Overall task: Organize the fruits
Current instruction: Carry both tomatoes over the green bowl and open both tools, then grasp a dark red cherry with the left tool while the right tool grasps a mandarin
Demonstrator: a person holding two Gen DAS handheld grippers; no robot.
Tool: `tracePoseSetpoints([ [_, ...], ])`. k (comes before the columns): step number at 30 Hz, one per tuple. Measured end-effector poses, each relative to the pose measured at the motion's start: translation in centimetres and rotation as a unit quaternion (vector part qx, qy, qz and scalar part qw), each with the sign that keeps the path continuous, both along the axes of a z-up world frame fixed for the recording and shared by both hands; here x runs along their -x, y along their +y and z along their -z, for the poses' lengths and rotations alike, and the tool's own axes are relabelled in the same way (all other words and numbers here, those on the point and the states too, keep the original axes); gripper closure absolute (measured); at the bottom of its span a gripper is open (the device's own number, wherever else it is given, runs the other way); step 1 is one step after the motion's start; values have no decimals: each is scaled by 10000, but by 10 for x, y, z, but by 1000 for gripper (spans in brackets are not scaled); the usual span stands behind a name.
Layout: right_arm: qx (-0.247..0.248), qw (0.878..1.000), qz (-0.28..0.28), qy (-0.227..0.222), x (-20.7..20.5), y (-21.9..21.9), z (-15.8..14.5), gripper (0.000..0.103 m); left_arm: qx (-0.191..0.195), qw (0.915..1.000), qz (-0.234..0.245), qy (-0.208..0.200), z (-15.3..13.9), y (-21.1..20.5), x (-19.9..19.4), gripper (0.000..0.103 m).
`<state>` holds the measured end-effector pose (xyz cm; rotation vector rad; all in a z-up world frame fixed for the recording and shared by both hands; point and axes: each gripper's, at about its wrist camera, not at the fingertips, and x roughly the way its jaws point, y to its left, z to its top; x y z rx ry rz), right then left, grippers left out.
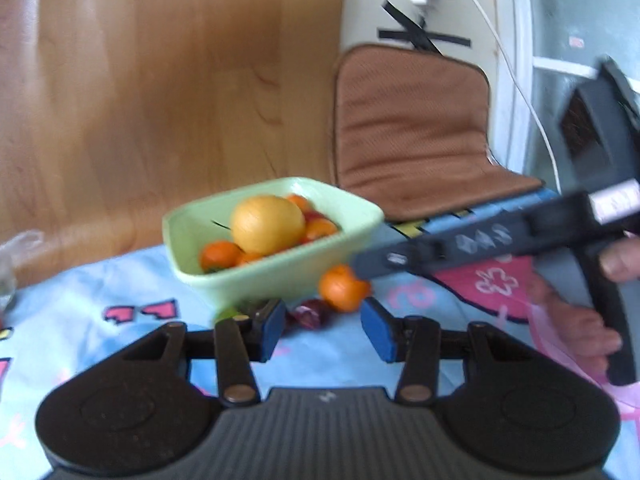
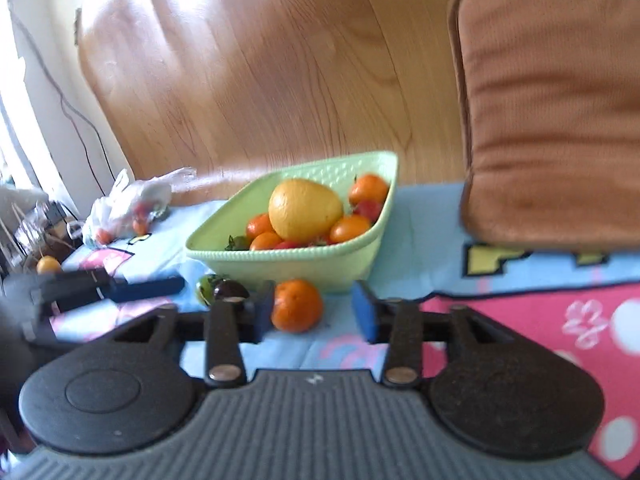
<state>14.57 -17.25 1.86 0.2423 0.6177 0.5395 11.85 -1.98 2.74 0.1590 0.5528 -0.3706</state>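
Fruits still loose: a glossy tangerine (image 2: 297, 311) lies on the table (image 2: 424, 232) at the green bowl's (image 2: 280, 268) 6 o'clock foot, between the right gripper (image 2: 314, 312) jaws, spread wide, pads not yet closing. Next likely a squeeze, then a lift into the bowl. Left gripper (image 1: 323, 330) hangs wide, empty, near a dark fruit (image 1: 308, 314).

Basket (image 2: 280, 268) wall right behind tangerine (image 2: 297, 311); room in front.
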Motion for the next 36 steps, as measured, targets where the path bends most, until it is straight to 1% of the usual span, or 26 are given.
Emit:
tracePoseSetpoints([
  [2, -154, 9997, -14, 182, -9, 5, 5, 49, -129, 9999, 9, 19, 3, -6, -4, 58],
  [4, -113, 9995, 18, 300, -16, 9, 10, 51, -252, 9997, -19, 38, 7, -12, -9, 57],
  [5, -128, 9992, -40, 387, -19, 10, 13, 56, -276, 9996, -23, 63, 9, -12, -11, 57],
  [6, -286, 9985, -103, 449, -19, 6, 14, 69, -300, 9995, -21, 73, 10, -13, -15, 57],
  [7, -392, 9979, -151, 491, -17, 3, 12, 69, -333, 9994, -2, 40, 11, -13, -17, 57],
  [8, -310, 9984, -60, 473, -14, 0, 7, 69, -376, 9993, 50, 22, 11, -14, -19, 57],
  [9, -116, 9993, 76, 351, -8, -2, 4, 69, -412, 9991, 115, 24, 12, -16, -20, 57],
  [10, 33, 9997, 130, 220, -2, -6, 2, 69, -481, 9987, 165, 11, 14, -19, -23, 57],
  [11, 85, 9997, 135, 193, 2, -11, 1, 69, -571, 9981, 222, -16, 16, -21, -25, 57],
  [14, 5, 9995, 66, 301, 11, -22, 5, 69, -688, 9971, 321, -26, 19, -27, -29, 57],
  [15, -21, 9996, 54, 274, 13, -23, 7, 69, -691, 9972, 297, -20, 19, -27, -30, 60],
  [16, -46, 9997, 53, 253, 13, -24, 9, 67, -686, 9972, 285, -45, 19, -28, -29, 66],
  [17, -79, 9996, 52, 253, 13, -23, 10, 66, -683, 9972, 298, -77, 18, -29, -27, 70],
  [18, -105, 9996, 54, 267, 12, -22, 11, 66, -670, 9972, 320, -91, 18, -29, -24, 77],
  [19, -111, 9996, 48, 245, 11, -21, 12, 66, -644, 9973, 357, -79, 16, -29, -20, 82],
  [22, -81, 9997, 24, 207, 14, -19, 12, 66, -587, 9971, 467, 82, 16, -27, -9, 83],
  [25, -113, 9997, 55, 223, 18, -21, 13, 66, -525, 9956, 701, 326, 22, -25, 12, 84],
  [27, -95, 9997, 41, 203, 22, -21, 13, 65, -571, 9948, 816, 217, 23, -23, 30, 83],
  [28, -75, 9998, 30, 181, 23, -20, 13, 65, -551, 9949, 823, 191, 21, -23, 35, 80],
  [29, -48, 9999, 14, 162, 25, -19, 14, 65, -497, 9955, 789, 149, 18, -22, 38, 79],
  [30, -16, 9999, -4, 145, 25, -18, 14, 65, -472, 9964, 703, 65, 15, -22, 39, 76],
  [31, 18, 9999, -15, 133, 25, -16, 15, 65, -493, 9970, 587, -57, 11, -22, 37, 69],
  [33, 21, 9999, -7, 135, 25, -16, 15, 65, -627, 9969, 373, -301, 6, -25, 29, 63],
  [36, -110, 9997, 36, 213, 22, -21, 16, 65, -650, 9971, 276, -278, 6, -30, 6, 63],
])
